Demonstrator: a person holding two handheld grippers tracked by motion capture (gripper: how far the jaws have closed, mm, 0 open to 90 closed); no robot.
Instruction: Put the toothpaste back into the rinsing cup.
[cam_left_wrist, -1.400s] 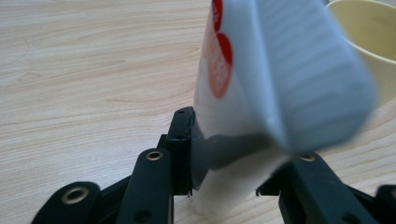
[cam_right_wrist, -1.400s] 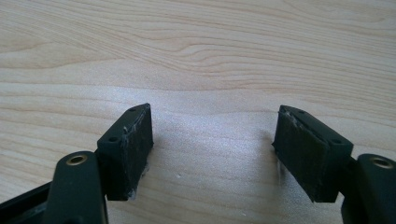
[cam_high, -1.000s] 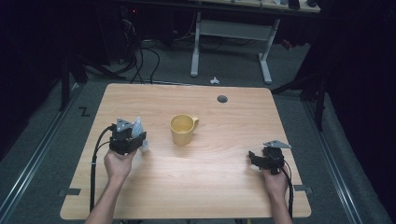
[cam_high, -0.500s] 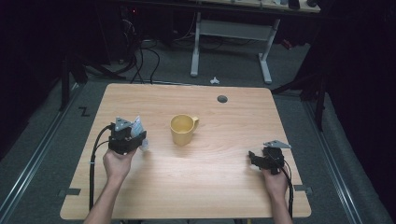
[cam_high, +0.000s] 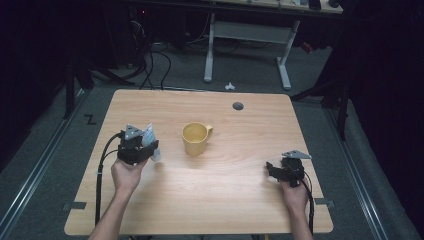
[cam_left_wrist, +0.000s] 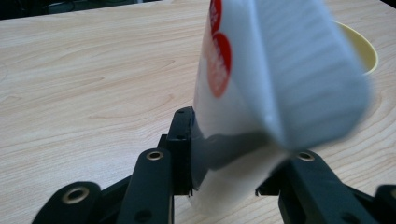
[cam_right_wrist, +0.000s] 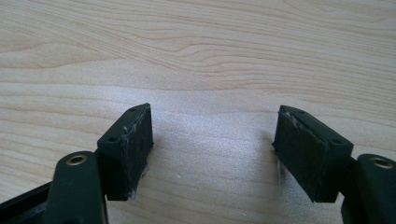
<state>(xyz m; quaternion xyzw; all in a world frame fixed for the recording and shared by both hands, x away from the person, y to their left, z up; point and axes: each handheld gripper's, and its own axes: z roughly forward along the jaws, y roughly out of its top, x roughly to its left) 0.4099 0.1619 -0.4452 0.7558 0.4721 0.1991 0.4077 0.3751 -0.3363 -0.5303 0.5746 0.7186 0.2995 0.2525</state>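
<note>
Toothpaste tube (cam_left_wrist: 261, 79), white with a red mark and a crimped end, sits clamped in my left hand-held gripper (cam_high: 142, 147), lifted off the tabletop (cam_high: 225, 200) just left of the yellow mug (cam_high: 196, 138). In the left gripper view both black pads press its lower body, and the mug's rim shows just behind it. I judge the step in hand to be carrying the tube to the mug; the next move calls for swinging it over the opening and turning it upright before letting go, so that it slides in rather than catching the rim. From the high view, the mug looks empty. My right hand-held gripper (cam_high: 280, 170) rests well apart near the right edge, jaws wide, nothing between them.
</note>
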